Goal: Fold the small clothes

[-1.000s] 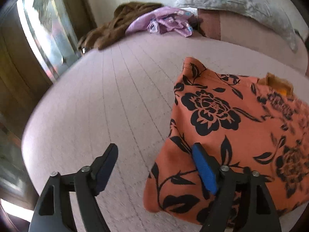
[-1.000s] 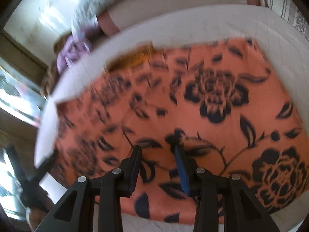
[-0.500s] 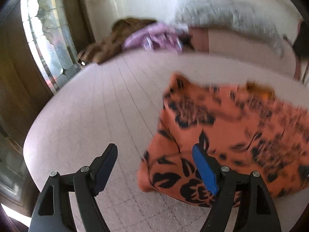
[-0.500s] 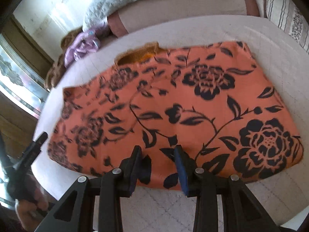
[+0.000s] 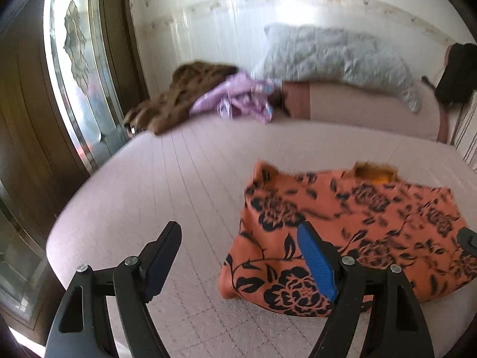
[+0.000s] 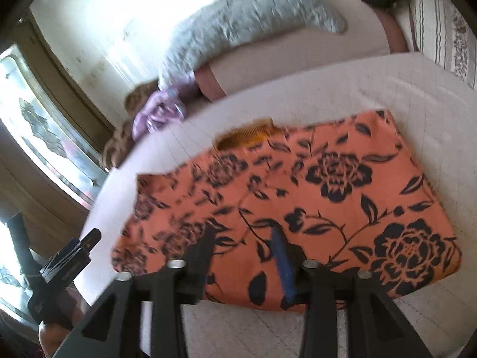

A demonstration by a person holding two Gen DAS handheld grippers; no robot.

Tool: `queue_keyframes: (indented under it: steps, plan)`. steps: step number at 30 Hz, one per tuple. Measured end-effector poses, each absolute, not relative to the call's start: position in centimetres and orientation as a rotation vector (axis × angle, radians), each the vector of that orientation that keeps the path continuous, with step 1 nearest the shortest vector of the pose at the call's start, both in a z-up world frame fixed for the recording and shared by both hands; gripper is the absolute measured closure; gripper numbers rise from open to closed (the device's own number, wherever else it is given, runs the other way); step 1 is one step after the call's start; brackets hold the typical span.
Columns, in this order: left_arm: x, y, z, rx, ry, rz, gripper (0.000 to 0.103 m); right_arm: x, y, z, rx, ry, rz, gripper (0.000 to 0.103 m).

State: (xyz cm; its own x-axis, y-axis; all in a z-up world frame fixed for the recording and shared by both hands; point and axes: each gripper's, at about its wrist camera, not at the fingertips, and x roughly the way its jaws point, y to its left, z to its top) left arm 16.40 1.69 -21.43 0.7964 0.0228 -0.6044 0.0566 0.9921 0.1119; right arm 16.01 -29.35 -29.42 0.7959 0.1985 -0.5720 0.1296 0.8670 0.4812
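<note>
Two grippers, jaws apart | orange garment (image 6: 298, 197) flat | pillow (image 5: 337, 53), purple clothes (image 5: 238, 101) behind

The black plastic left gripper (image 5: 238, 250) has two angular, triangulated finger arms with cut-out windows, each fixed by round silver screws (image 5: 131, 260); its fingers carry flat blue pads (image 5: 316, 264). The black plastic right gripper (image 6: 244, 246) is built the same: silver screw heads, a blue pad on its right finger, a dark one on its left.
</note>
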Motion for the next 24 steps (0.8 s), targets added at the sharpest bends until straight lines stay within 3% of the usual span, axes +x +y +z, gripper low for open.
queue_keyframes:
  steps: [9, 24]
  plan:
    - [12.8, 1.7, -16.1, 0.085, 0.569, -0.053, 0.022, 9.8, -29.9, -25.8, 0.536, 0.46, 0.008, 0.043]
    - [8.2, -0.6, -10.1, 0.063, 0.452, -0.089, 0.022, 2.8, -30.3, -21.7, 0.555, 0.359, 0.014, 0.043]
